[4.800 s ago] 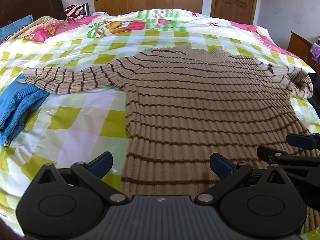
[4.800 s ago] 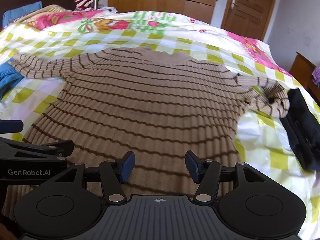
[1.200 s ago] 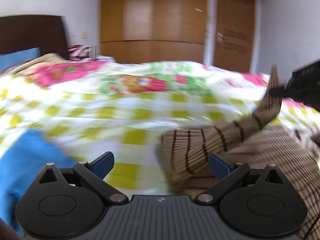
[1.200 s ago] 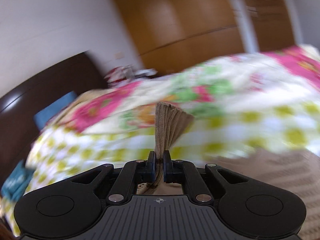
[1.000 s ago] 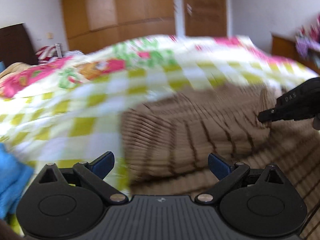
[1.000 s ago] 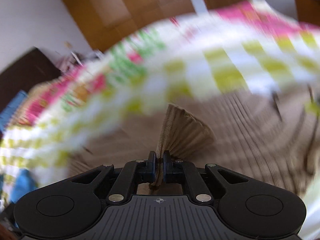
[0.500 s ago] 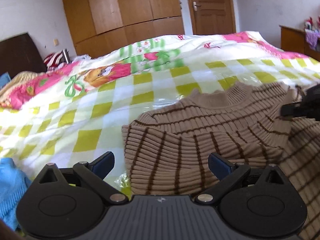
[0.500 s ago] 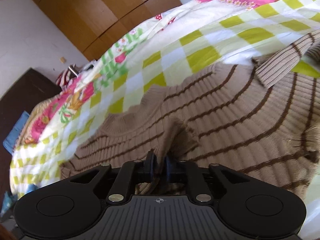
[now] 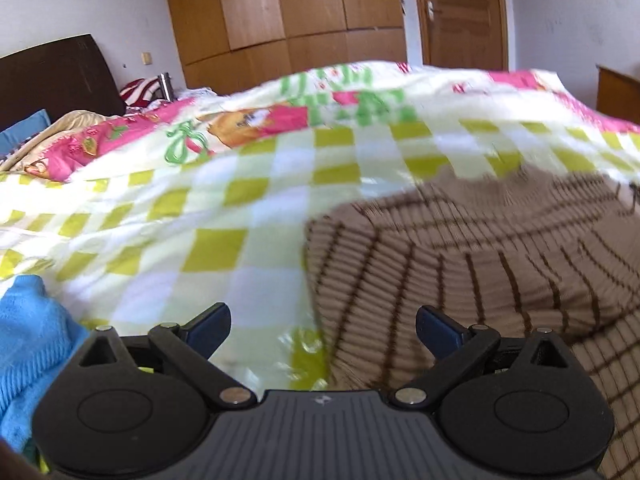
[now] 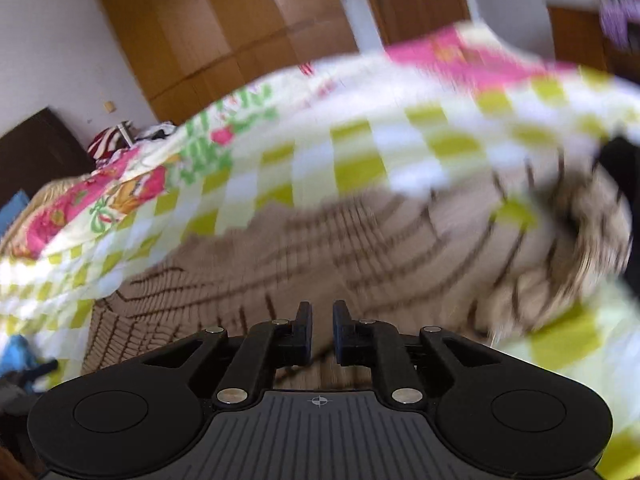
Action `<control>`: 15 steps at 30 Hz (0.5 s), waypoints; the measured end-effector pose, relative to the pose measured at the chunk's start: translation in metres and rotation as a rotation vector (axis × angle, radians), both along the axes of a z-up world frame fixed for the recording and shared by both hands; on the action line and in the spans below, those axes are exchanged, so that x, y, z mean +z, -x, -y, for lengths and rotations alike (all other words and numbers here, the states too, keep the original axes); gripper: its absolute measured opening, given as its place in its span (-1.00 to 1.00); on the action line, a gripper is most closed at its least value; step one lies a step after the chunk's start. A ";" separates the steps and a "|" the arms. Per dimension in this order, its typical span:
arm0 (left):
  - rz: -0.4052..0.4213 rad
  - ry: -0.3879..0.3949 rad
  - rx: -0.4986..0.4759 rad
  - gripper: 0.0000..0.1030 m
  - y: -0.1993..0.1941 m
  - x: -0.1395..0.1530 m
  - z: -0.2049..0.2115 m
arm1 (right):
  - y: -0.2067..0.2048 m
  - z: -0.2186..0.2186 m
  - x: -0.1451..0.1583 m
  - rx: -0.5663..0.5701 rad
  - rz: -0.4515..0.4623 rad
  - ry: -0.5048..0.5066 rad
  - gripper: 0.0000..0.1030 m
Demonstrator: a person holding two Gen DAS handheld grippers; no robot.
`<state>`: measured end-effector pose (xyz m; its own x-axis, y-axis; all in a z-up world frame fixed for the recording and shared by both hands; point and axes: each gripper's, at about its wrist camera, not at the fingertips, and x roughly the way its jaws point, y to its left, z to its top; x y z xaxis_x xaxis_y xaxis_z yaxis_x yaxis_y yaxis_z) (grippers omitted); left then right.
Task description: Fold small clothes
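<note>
Across the right half of the left wrist view the striped sweater (image 9: 460, 272) lies on the checked quilt (image 9: 224, 216), its folded edge between the wide-open, empty left gripper (image 9: 322, 324), while the right gripper (image 10: 319, 330), just parted, holds nothing.

Right wrist view motion-blurred; sweater (image 10: 360, 248) stripes smeared, right sleeve end indistinct; blue cloth (image 9: 28, 344) cut off at left edge.
</note>
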<state>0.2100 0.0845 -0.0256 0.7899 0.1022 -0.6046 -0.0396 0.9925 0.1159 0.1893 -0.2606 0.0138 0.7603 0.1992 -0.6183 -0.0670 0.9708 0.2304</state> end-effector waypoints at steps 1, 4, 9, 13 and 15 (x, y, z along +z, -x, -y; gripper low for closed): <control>0.008 0.006 0.005 1.00 -0.001 0.002 -0.003 | -0.005 -0.008 0.002 0.033 0.009 0.027 -0.53; 0.044 0.020 0.006 1.00 -0.003 0.006 -0.010 | -0.023 -0.034 -0.003 0.130 0.010 0.089 -0.47; -0.016 -0.015 -0.063 1.00 0.001 -0.013 -0.004 | -0.041 -0.096 -0.014 0.414 0.014 0.072 -0.50; -0.051 -0.010 -0.071 1.00 0.007 -0.028 -0.006 | -0.072 -0.140 -0.030 0.540 -0.048 0.059 -0.48; -0.047 0.015 -0.052 1.00 0.007 -0.025 -0.012 | -0.085 -0.155 -0.034 0.575 -0.078 0.043 -0.48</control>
